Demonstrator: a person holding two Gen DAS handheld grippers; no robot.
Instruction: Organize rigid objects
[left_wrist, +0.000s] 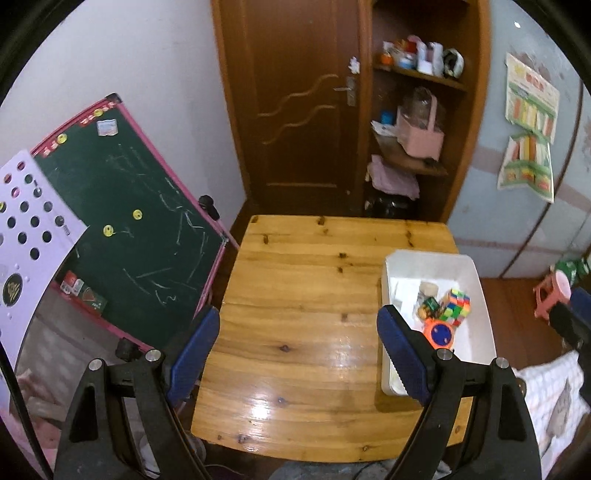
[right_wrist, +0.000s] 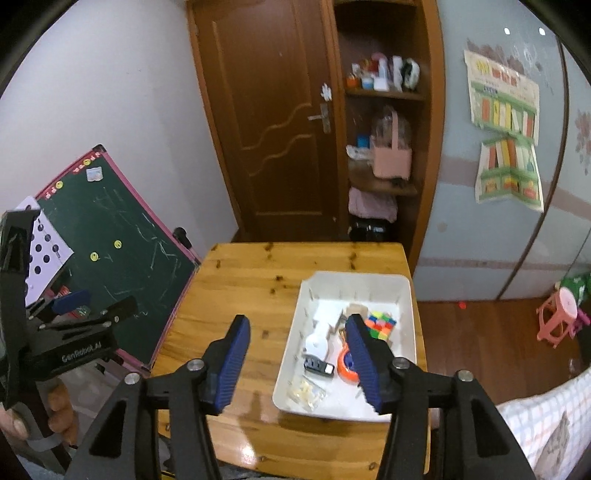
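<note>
The wooden table (right_wrist: 236, 291) filled the middle of both wrist views, its top bare apart from the white tray (right_wrist: 404, 295), which sat toward the table's three o'clock edge. Every loose item in view already lay inside that tray, so by the look of it the sorting step was at or near its end, with nothing left on the bare wood to collect.

Inside the tray, the multicoloured puzzle cube (right_wrist: 382, 320) rested toward one o'clock. A white flat piece (right_wrist: 325, 325) lay toward the tray's centre. The orange round toy (right_wrist: 346, 365) with its blue face sat near five o'clock of that piece, partly hidden behind one blue pad. A small black and silver gadget (right_wrist: 318, 364) lay at about seven o'clock of the tray's middle. A clear packet of pale bits (right_wrist: 306, 392) lay closest to the near rim, at six o'clock.

The right gripper (right_wrist: 295, 363) hung above the table's near edge with its jaws apart and nothing between them; one pad stood over bare wood, the other over the tray. The left gripper (left_wrist: 295, 354) also stood wide apart and empty, over the table's left half.

The next move, as I judged it, called for checking around the table for any stray rigid object. If none remained, both claws needed only to draw clear of the tray without knocking its rim.
</note>
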